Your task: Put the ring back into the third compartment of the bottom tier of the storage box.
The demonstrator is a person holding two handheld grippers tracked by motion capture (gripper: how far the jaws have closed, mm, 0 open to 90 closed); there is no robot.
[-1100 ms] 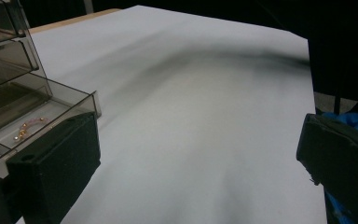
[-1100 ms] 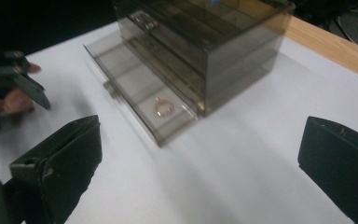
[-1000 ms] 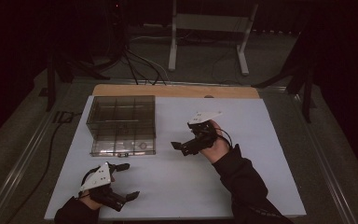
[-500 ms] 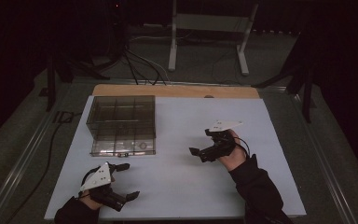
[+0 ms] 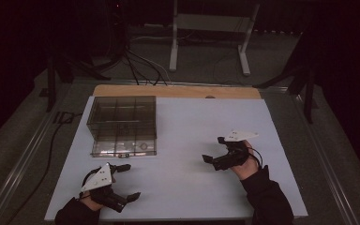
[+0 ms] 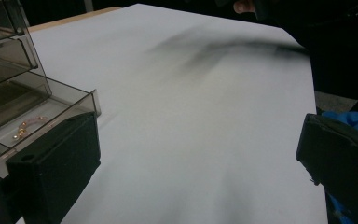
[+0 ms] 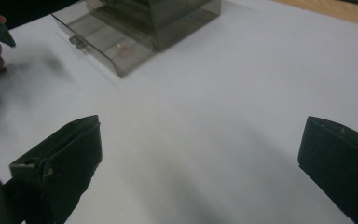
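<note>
The right gripper [image 5: 214, 150] hangs just over the white table cover [image 5: 192, 187] on the person's right side, its jaws spread wide with nothing between them. In the right gripper view its black jaws stand far apart over bare white surface. The left gripper [image 5: 127, 180] sits low near the front left corner of the table, jaws likewise wide apart and empty, and the left gripper view shows only white cover between them. A smoky clear drawer box [image 5: 123, 124] stands on the left half of the table, well apart from the right gripper and near the left one. Its bottom drawer [image 6: 37, 119] is pulled out toward the person, and a small gold-coloured chain [image 6: 25, 127] lies inside it.
</note>
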